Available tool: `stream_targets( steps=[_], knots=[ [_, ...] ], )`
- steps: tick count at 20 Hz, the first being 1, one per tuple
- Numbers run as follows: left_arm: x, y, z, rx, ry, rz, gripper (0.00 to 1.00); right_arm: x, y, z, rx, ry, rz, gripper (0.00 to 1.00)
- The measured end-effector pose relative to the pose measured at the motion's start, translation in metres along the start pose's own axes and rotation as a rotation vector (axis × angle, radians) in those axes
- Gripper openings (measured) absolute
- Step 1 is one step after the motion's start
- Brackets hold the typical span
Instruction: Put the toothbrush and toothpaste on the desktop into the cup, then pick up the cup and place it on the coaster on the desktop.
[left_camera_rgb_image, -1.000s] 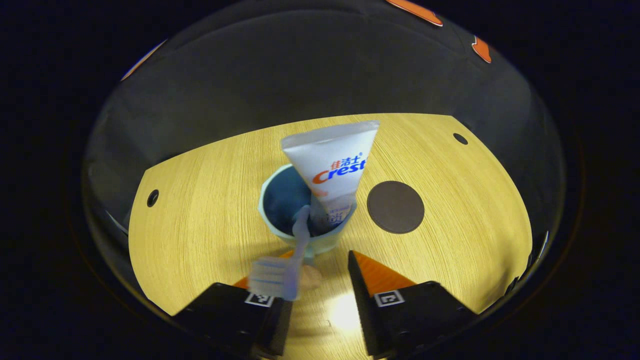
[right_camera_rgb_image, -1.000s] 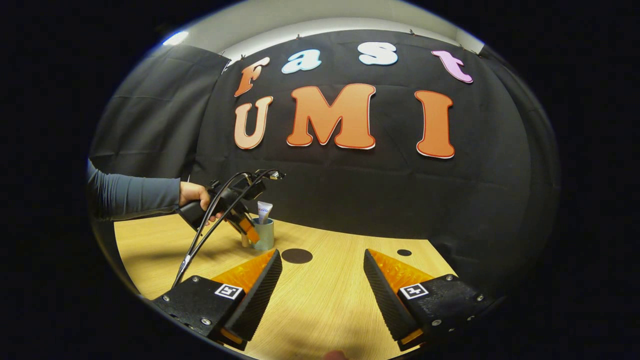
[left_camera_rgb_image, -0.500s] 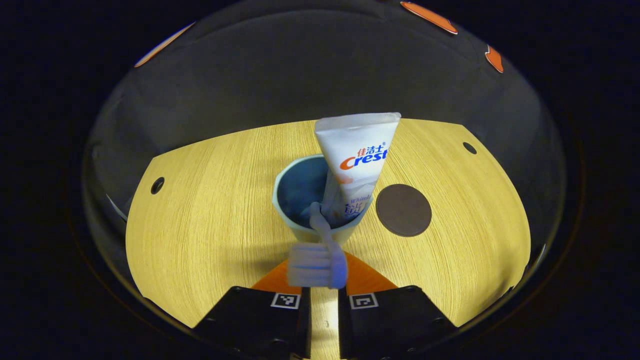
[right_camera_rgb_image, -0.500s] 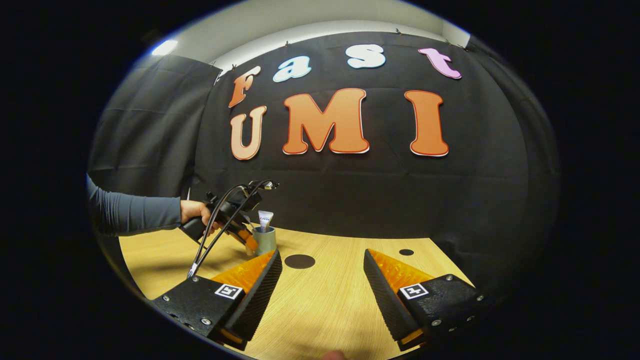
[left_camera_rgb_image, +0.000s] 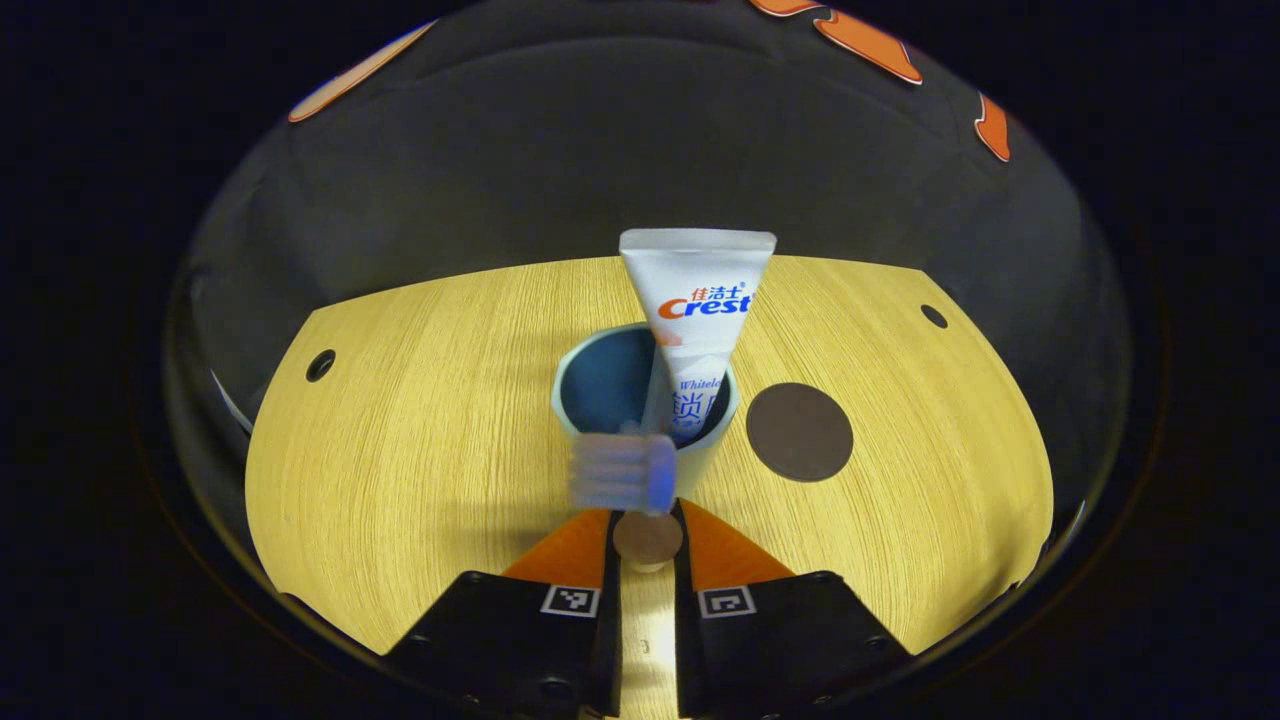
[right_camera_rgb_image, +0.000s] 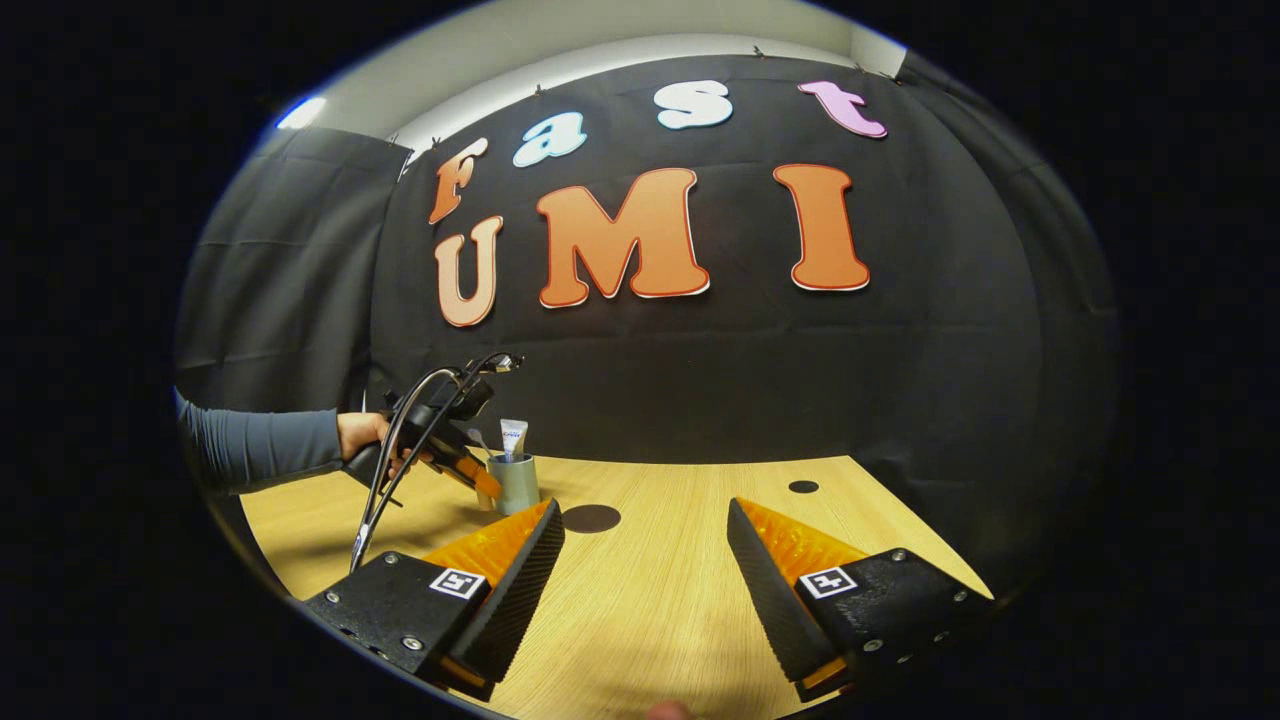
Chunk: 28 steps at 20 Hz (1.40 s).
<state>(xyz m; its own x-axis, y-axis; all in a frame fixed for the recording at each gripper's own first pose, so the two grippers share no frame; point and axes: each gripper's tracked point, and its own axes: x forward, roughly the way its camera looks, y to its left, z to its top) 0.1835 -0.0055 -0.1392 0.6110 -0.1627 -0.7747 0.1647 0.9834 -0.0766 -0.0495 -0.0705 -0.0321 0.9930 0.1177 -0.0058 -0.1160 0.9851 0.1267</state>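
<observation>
As seen in the left gripper view, the left hand-held gripper (left_camera_rgb_image: 645, 525) is clenched, its fingers nearly together with a small round object between the tips; whether they press it cannot be told. Just ahead, the cup (left_camera_rgb_image: 700, 462) stands on the tabletop (left_camera_rgb_image: 420, 440), holding toothpaste (left_camera_rgb_image: 700, 300) and toothbrush (left_camera_rgb_image: 622, 470), beside the coaster (left_camera_rgb_image: 800, 432). Seen in the right gripper view, the right hand-held gripper (right_camera_rgb_image: 645, 545) is released, above the tabletop, well apart from the cup.

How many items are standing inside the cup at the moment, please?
2: the toothpaste tube leans against the cup's far-right rim, and the toothbrush leans over its near rim, bristles up.
</observation>
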Motion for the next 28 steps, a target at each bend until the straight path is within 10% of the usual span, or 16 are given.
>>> stream_targets(
  steps=[11,28],
  knots=[
    [0.017,0.000,0.000,0.038,0.055,0.020,0.31,-0.001,-0.006,-0.007,0.012,0.008,-0.018,0.98],
    [-0.002,-0.005,0.013,-0.011,-0.038,-0.002,0.19,0.008,-0.008,-0.020,0.033,0.031,-0.026,0.98]
  ],
)
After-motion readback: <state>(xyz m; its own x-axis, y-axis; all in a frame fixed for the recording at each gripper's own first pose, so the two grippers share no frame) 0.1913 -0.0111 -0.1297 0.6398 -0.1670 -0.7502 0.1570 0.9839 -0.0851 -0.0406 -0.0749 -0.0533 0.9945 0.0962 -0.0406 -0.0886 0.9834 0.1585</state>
